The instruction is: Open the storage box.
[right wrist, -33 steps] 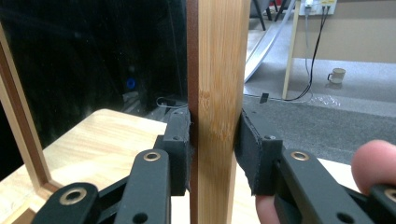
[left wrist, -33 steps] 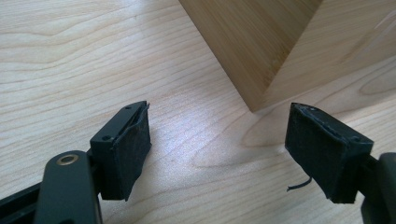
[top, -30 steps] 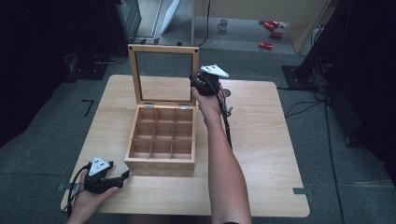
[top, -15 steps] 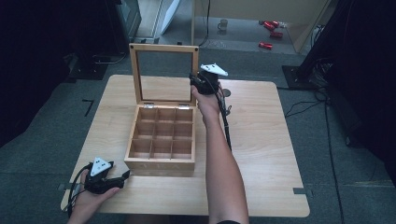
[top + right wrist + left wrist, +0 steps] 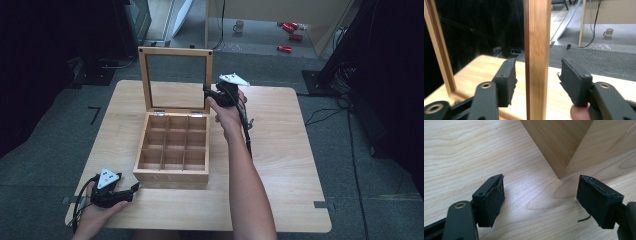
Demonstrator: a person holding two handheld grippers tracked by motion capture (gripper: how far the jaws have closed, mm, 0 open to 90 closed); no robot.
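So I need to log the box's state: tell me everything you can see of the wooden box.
The wooden box is light, bamboo-like, sitting on the table, divided into nine empty compartments. Its hinged lid, a wooden frame around a clear pane, stands upright and open. The right gripper straddles the lid's right rail, jaws just opened, pads off it. The left gripper rests open near the box's front left corner.

wooden box (image 5: 172, 150) | nine compartments | mid-table | glass-paned lid (image 5: 175, 80) open, upright at rear
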